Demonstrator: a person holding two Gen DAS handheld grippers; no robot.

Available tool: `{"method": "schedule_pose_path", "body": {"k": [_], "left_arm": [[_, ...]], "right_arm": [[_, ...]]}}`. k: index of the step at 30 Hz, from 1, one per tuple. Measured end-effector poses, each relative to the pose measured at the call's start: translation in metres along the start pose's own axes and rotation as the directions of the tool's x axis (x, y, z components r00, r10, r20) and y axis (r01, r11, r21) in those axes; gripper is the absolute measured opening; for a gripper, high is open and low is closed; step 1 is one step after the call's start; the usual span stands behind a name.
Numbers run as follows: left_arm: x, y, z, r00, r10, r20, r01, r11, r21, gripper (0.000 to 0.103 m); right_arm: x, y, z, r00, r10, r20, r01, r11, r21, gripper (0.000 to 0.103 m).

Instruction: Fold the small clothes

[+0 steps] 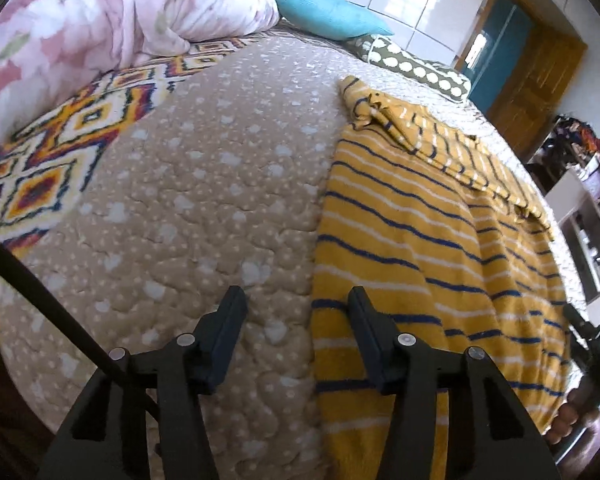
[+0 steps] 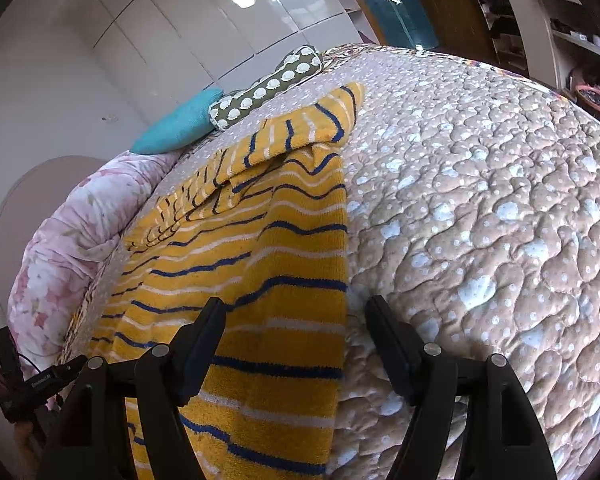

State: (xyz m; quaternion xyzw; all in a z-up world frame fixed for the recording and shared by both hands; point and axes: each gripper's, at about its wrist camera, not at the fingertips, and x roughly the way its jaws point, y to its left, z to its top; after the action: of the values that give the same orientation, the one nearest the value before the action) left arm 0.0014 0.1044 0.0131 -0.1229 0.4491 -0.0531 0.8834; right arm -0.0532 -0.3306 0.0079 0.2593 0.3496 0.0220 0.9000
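A yellow towel (image 1: 420, 220) with blue and white stripes lies spread flat on the bed (image 1: 204, 200), which is covered by a tan quilt with white spots. The towel's far end is folded back on itself, forming a loose flap (image 2: 300, 132) that points toward the pillows. Beyond the towel, at the head of the bed, lie a turquoise pillow (image 1: 328, 10) and, just beside it, an olive pillow with white dots (image 1: 416, 66). A pink floral comforter (image 1: 80, 28) is bunched on the bed on the far side of the quilt from the towel.

The left hand-held gripper (image 1: 296, 300) hovers over the towel's left long edge, its jaws spread apart and holding nothing. The right hand-held gripper (image 2: 296, 312) hovers over the towel's right long edge, likewise spread and holding nothing.
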Motion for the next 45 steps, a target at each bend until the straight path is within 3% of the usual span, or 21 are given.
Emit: {"method": "schedule_pose_path", "body": {"k": [2, 3, 6, 10, 13, 17, 20, 23, 30, 31, 36, 41, 43, 45], "left_arm": [[0.003, -0.001, 0.003, 0.997, -0.074, -0.024, 0.073, 0.997, -0.015, 0.053], [0.005, -0.002, 0.004, 0.988, -0.145, -0.047, 0.143, 0.989, -0.037, 0.053], [0.013, -0.003, 0.004, 0.959, -0.272, -0.082, 0.265, 0.960, -0.088, 0.052], [0.014, 0.000, 0.001, 0.928, -0.363, -0.081, 0.348, 0.925, -0.150, 0.051], [0.016, 0.003, -0.005, 0.883, -0.457, -0.110, 0.429, 0.879, -0.209, 0.038], [0.014, -0.008, -0.017, 0.871, -0.474, -0.126, 0.447, 0.873, -0.194, 0.035], [0.011, -0.017, -0.025, 0.857, -0.496, -0.140, 0.471, 0.864, -0.177, 0.035], [0.012, -0.020, -0.029, 0.856, -0.498, -0.140, 0.476, 0.864, -0.163, 0.035], [0.011, -0.012, -0.043, 0.801, -0.581, -0.145, 0.550, 0.810, -0.205, 0.035], [0.010, -0.013, -0.045, 0.801, -0.581, -0.143, 0.552, 0.810, -0.199, 0.035], [0.007, -0.012, -0.051, 0.790, -0.598, -0.137, 0.566, 0.797, -0.212, 0.037], [0.014, -0.006, -0.042, 0.773, -0.618, -0.145, 0.565, 0.774, -0.284, 0.037], [0.016, -0.007, -0.039, 0.780, -0.607, -0.152, 0.552, 0.782, -0.289, 0.037], [0.014, -0.014, -0.036, 0.811, -0.560, -0.169, 0.514, 0.821, -0.248, 0.030]], "right_arm": [[-0.001, -0.002, 0.000, 1.000, 0.013, -0.003, -0.013, 1.000, 0.004, 0.076], [-0.001, -0.003, 0.001, 1.000, 0.023, -0.004, -0.023, 1.000, 0.008, 0.076], [-0.004, -0.007, 0.001, 0.998, 0.054, -0.016, -0.054, 0.998, 0.026, 0.076], [-0.011, -0.014, 0.000, 0.993, 0.113, -0.044, -0.111, 0.992, 0.057, 0.076], [-0.016, -0.017, -0.002, 0.982, 0.169, -0.088, -0.164, 0.984, 0.069, 0.076], [-0.022, -0.018, -0.010, 0.958, 0.254, -0.136, -0.244, 0.966, 0.084, 0.074], [-0.024, -0.012, -0.019, 0.930, 0.322, -0.177, -0.311, 0.946, 0.091, 0.072], [-0.024, -0.005, -0.028, 0.897, 0.388, -0.210, -0.374, 0.922, 0.104, 0.071], [-0.025, 0.007, -0.047, 0.855, 0.458, -0.242, -0.444, 0.889, 0.115, 0.071], [-0.024, 0.008, -0.051, 0.843, 0.476, -0.251, -0.458, 0.879, 0.130, 0.071], [-0.019, 0.015, -0.065, 0.825, 0.496, -0.271, -0.473, 0.869, 0.149, 0.069], [-0.017, 0.021, -0.073, 0.827, 0.491, -0.275, -0.463, 0.871, 0.163, 0.069], [-0.015, 0.023, -0.072, 0.832, 0.483, -0.273, -0.454, 0.876, 0.165, 0.069], [-0.015, 0.025, -0.071, 0.840, 0.470, -0.272, -0.441, 0.882, 0.166, 0.068]]}}
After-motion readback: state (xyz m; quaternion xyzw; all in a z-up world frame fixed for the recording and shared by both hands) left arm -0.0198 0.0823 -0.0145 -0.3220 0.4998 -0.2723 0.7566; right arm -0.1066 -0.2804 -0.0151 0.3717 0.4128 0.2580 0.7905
